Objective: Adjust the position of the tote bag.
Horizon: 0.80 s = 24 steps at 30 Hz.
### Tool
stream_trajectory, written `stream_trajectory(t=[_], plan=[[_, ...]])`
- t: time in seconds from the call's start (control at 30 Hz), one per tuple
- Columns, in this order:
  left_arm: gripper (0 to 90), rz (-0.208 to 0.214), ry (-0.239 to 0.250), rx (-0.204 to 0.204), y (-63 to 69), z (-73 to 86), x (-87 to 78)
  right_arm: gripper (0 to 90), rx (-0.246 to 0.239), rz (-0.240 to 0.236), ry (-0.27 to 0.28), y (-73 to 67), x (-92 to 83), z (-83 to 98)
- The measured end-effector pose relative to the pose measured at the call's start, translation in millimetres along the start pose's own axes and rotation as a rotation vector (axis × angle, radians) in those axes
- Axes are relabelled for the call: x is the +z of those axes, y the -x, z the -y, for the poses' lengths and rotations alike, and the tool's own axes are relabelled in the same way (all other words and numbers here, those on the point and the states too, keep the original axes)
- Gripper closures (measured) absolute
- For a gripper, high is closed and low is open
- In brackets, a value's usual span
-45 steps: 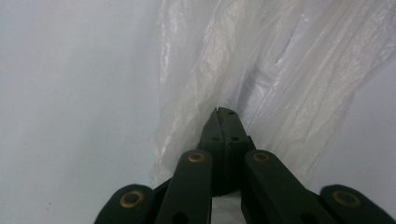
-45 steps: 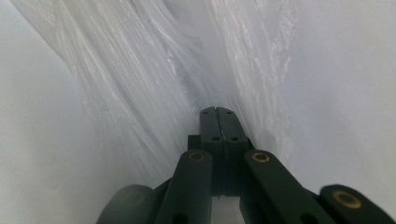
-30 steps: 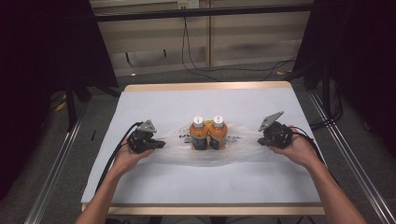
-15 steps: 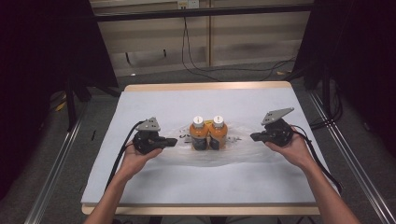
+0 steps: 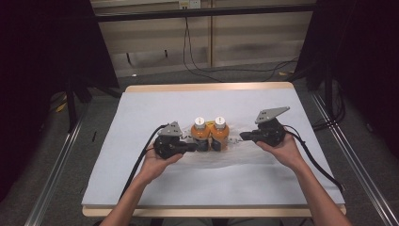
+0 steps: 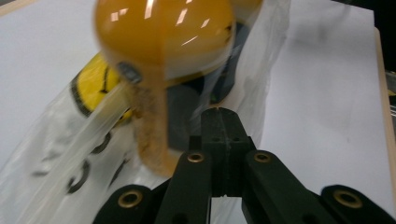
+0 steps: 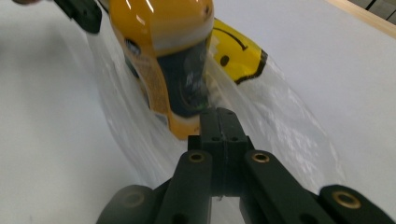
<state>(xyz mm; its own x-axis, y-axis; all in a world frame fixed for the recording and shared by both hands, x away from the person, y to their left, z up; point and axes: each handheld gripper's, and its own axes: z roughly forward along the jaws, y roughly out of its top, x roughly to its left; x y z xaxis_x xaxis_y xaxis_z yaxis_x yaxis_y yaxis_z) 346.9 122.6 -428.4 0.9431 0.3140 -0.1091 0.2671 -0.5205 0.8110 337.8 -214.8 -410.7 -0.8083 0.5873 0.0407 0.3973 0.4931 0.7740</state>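
- Both grippers have closed in on the bottles since a second ago: the left gripper [image 5: 192, 147], which sat well out to the side, now reaches the bag at the left bottle's foot, and the right gripper [image 5: 244, 136] has come in from the other flank.
- Nearest me, the person's forearms run up from the table's front edge, the left hand [image 5: 157, 157] and right hand [image 5: 282, 149] each wrapped around a gripper body, cables trailing back.
- In the left gripper view the two black jaws stand pressed together, and a fold of the clear plastic bag [image 6: 56, 140] seems to be caught at their tip; the film is too see-through for me to be sure.
- In the right gripper view the jaws are likewise shut flat against each other, their tip lying on the bag's film just beside the base of the nearer bottle.
- My guess is that each side pinches an edge of the bag so it can be pulled taut or drawn open around the bottles; that would explain the mirrored, low, inward-pointing hold.
- Between the two grippers stand the two orange bottles [image 5: 209, 136], upright, white caps up, touching one another, inside the crumpled bag.
- A yellow smiley print [image 7: 236, 56] on the bag shows behind the bottle.
- Farther off, the white table cover [image 5: 207, 99] lies bare to the wooden back edge.
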Motion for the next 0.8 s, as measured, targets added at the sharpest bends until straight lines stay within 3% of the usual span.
stream_trajectory(t=[0.2,0.27,0.33,0.37,0.43,0.5,0.57,0.67,0.7,0.8], plan=[[90.0,0.015,-0.006,0.008,6.5,-3.9,15.3,90.0,0.004,0.002,-0.036,7.9,15.5,-9.1],[90.0,0.013,-0.035,0.033,9.8,-7.1,24.5,90.0,-0.001,-0.005,-0.055,10.5,25.8,-12.4],[90.0,0.017,-0.036,0.033,10.6,-7.4,27.8,90.0,0.002,-0.013,-0.072,12.2,33.4,-13.9],[90.0,0.006,-0.062,0.040,12.2,-7.6,32.6,90.0,0.000,-0.016,-0.073,12.9,37.4,-14.4],[90.0,0.010,-0.056,0.041,13.5,-4.6,38.8,90.0,0.007,-0.020,-0.085,13.7,44.7,-14.5],[90.0,0.008,-0.096,0.058,14.8,-0.8,44.1,90.0,0.010,-0.028,-0.094,14.2,51.8,-13.7],[90.0,0.007,-0.098,0.044,15.9,4.3,51.2,90.0,0.011,-0.032,-0.110,14.8,58.5,-11.6],[90.0,-0.004,-0.101,0.059,16.5,6.1,54.9,90.0,0.015,-0.039,-0.116,16.1,64.7,-9.0],[90.0,-0.013,-0.126,0.059,16.8,6.5,55.5,90.0,0.020,-0.048,-0.121,17.6,70.6,-6.7],[90.0,-0.015,-0.099,0.045,15.4,7.5,56.9,90.0,0.033,-0.052,-0.131,18.3,74.0,-5.5]])
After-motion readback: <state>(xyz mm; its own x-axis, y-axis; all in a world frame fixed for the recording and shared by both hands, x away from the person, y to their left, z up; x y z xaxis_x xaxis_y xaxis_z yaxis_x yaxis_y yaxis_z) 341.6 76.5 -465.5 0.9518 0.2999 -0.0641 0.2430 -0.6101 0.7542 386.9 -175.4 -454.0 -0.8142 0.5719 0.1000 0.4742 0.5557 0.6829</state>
